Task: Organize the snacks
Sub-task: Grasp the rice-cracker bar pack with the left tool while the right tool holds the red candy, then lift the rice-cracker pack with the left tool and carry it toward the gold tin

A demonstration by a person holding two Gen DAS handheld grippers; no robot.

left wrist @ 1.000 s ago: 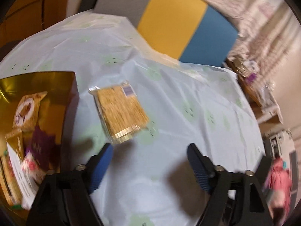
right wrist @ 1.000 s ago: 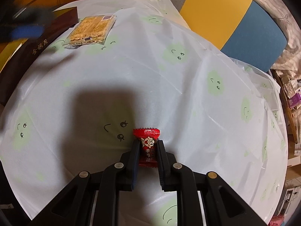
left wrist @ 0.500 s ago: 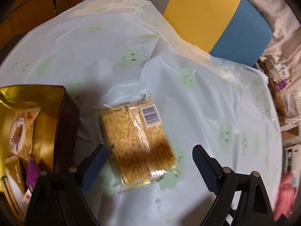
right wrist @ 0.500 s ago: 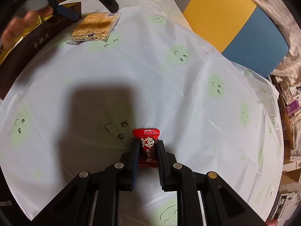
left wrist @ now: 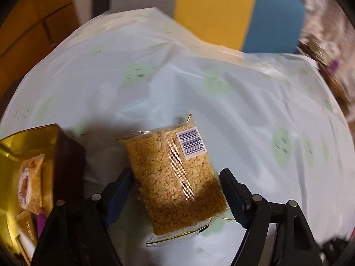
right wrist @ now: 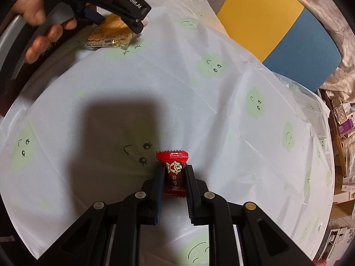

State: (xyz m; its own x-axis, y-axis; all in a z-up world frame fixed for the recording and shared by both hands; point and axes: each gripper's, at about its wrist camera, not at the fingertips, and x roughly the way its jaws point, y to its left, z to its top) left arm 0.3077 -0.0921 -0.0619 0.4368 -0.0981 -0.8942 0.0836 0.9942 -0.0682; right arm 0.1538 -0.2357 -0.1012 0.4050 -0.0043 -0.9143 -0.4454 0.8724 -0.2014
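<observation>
A round table under a pale blue cloth (right wrist: pixel 199 102) printed with green smiling faces fills both views, with a yellow and blue panel (right wrist: pixel 286 22) behind it at the upper right. In the left wrist view the left gripper (left wrist: pixel 177 188) points down over a clear-wrapped rice cake (left wrist: pixel 175 177) that lies flat on the cloth at lower centre, barcode label toward the top right. Its jaws straddle the pack and are closing, the blue pads just beside its long edges; contact cannot be made out. At the lower left of that view stands a dark box (left wrist: pixel 68 161) with a gold lining, holding several wrapped snacks. In the right wrist view the right gripper (right wrist: pixel 174 175) sits at lower centre, clamped on a red candy (right wrist: pixel 174 170) whose crimped top end sticks out above the fingertips, over the cloth. In the upper left of this view a hand (right wrist: pixel 37 22) holds the left gripper over the rice cake, well apart from the candy.
</observation>
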